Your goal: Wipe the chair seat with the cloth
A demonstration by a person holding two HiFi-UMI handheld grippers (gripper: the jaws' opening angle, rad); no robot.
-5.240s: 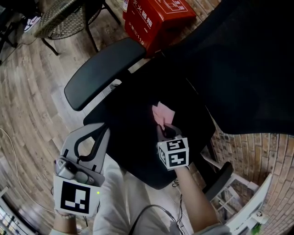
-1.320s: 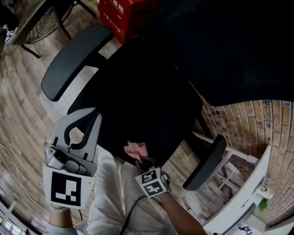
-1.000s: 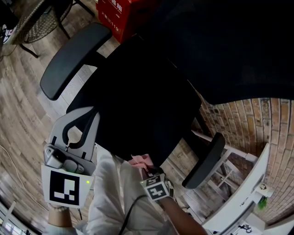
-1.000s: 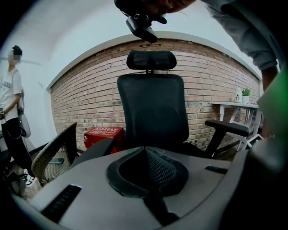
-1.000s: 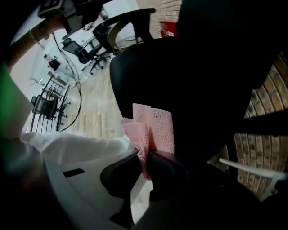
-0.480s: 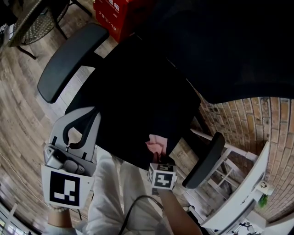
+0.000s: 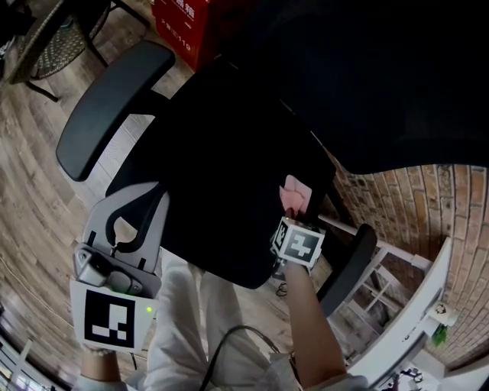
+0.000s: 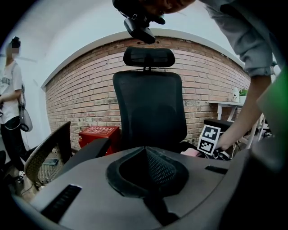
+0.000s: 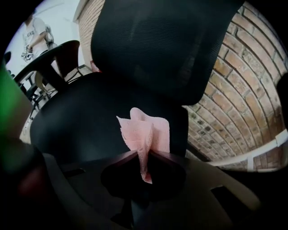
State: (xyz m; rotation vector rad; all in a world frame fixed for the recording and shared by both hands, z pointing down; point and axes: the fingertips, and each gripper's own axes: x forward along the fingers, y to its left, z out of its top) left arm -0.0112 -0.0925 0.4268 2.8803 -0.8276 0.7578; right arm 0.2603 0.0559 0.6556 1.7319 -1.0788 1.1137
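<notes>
Jaws of right gripper [image 9: 143, 155] were found clamped on pink cloth [image 9: 146, 130], which was bunched upright between them. Left gripper [image 8: 145, 152] was held off to side, jaws together on nothing. Cloth was positioned at right rear of chair seat [image 7: 206, 168], close to backrest [image 9: 157, 40] (contact with mesh could not be confirmed). Wiping was judged under way; no streaks were shown on black mesh, so share covered could not be told. Beyond: armrest [image 7: 107, 107], red box [image 7: 179, 23], wood floor [image 7: 38, 191], brick wall [image 9: 238, 76].

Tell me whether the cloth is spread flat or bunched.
Bunched: the cloth rises in crumpled folds, pinched between the right gripper's shut jaws.
</notes>
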